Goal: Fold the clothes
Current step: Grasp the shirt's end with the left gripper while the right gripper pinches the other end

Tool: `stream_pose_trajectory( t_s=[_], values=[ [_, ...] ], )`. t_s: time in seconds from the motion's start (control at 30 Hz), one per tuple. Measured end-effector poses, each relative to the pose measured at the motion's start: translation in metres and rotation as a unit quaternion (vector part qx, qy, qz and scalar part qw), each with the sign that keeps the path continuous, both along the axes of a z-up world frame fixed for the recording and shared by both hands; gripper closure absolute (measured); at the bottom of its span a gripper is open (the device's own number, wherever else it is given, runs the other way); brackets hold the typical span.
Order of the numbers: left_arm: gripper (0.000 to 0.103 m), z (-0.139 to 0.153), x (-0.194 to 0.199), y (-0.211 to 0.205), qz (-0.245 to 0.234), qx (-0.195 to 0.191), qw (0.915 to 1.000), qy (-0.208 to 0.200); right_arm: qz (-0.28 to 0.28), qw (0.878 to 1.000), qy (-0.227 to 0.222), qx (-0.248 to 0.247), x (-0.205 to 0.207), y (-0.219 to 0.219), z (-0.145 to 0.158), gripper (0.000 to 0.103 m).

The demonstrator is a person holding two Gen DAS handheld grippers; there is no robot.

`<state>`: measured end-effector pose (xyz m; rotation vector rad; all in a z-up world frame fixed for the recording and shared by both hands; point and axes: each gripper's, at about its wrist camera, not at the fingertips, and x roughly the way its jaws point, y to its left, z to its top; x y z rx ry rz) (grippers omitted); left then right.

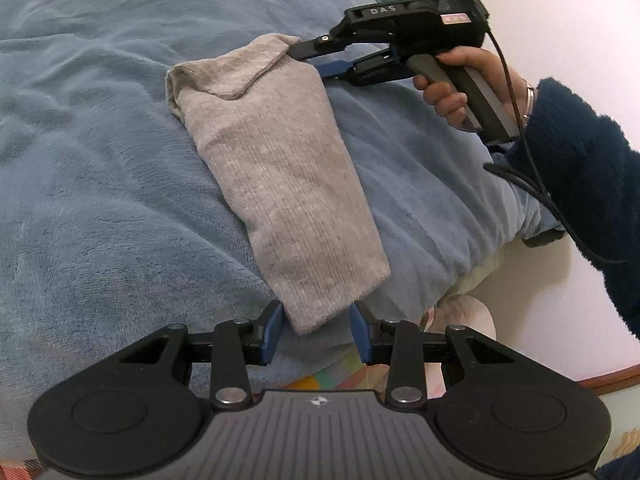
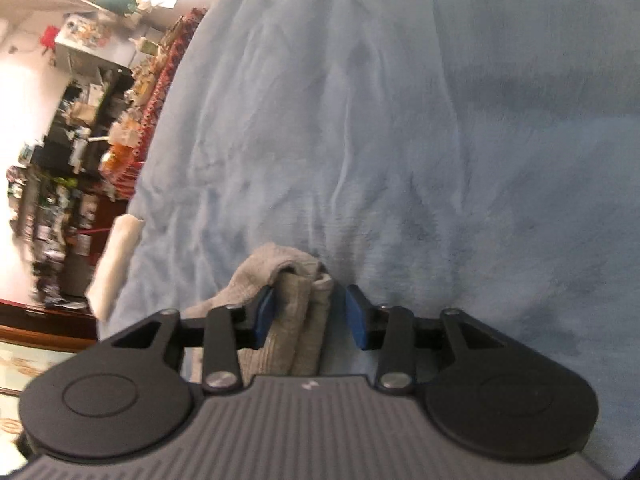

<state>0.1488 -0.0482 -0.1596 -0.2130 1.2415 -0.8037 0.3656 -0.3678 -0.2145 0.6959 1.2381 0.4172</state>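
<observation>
A gray sock (image 1: 280, 184) lies stretched across a blue blanket (image 1: 100, 160), running in the left wrist view from its folded-over end at about eleven o'clock down to its near end at six o'clock. The left gripper (image 1: 318, 332) sits at that near end with its two blue-padded fingers (image 1: 272, 330) spread apart, one on each side of the sock's tip, not pressing it. At one o'clock in the same view the right gripper (image 1: 316, 60) meets the sock's far end, held by a hand (image 1: 460, 80) in a dark fleece sleeve (image 1: 580, 184); its upper finger lies over the folded flap and its blue finger sits just beside the cloth. In the right wrist view the right gripper (image 2: 310, 312) has its jaws apart, the bunched sock (image 2: 296, 300) between them touching the left pad (image 2: 266, 312) and clear of the right one. Cluttered shelves (image 2: 72, 152) show at nine o'clock.
</observation>
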Motion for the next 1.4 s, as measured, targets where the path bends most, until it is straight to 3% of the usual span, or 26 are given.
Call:
stream_pose_trajectory(
  t_s=[0.1,0.2,0.27,0.33,0.37,0.5,0.67,0.87,1.0,1.17,1.4],
  values=[
    [0.068,0.000,-0.001,-0.001,-0.010,0.008,0.9999,-0.001,0.008,1.000,0.013,0.013,0.005,0.001,-0.006,0.060],
    [0.068,0.003,-0.002,-0.002,-0.021,0.022,0.9995,-0.012,0.030,1.000,0.005,-0.006,0.009,0.010,0.000,0.060],
    [0.075,0.006,-0.004,-0.002,-0.029,0.033,0.9988,-0.021,0.040,0.999,-0.002,-0.023,0.010,0.018,0.002,0.061],
    [0.075,0.010,-0.004,-0.002,-0.034,0.042,0.9982,-0.027,0.051,0.998,-0.016,-0.042,0.008,0.025,0.008,0.087],
    [0.075,0.012,-0.004,-0.001,-0.036,0.048,0.9978,-0.030,0.057,0.996,-0.025,-0.059,0.008,0.029,0.012,0.091],
    [0.075,0.019,0.003,-0.005,-0.042,0.081,0.9957,-0.018,0.089,0.985,-0.054,-0.134,0.004,0.055,0.032,0.092],
    [0.075,0.027,0.011,-0.018,-0.033,0.132,0.9907,-0.008,0.103,0.975,-0.059,-0.189,0.002,0.075,0.048,0.092],
    [0.075,0.017,0.028,-0.025,0.009,0.118,0.9911,0.062,0.098,0.974,-0.048,-0.198,0.001,0.071,0.051,0.092],
    [0.083,0.008,0.031,-0.038,0.017,0.155,0.9853,0.070,0.091,0.976,-0.039,-0.194,0.003,0.071,0.047,0.092],
    [0.083,-0.004,0.031,-0.056,0.022,0.200,0.9773,0.066,0.088,0.977,-0.034,-0.192,0.004,0.074,0.043,0.091],
    [0.081,-0.013,0.031,-0.061,0.036,0.220,0.9723,0.070,0.084,0.976,-0.035,-0.195,0.003,0.074,0.043,0.091]
  ],
)
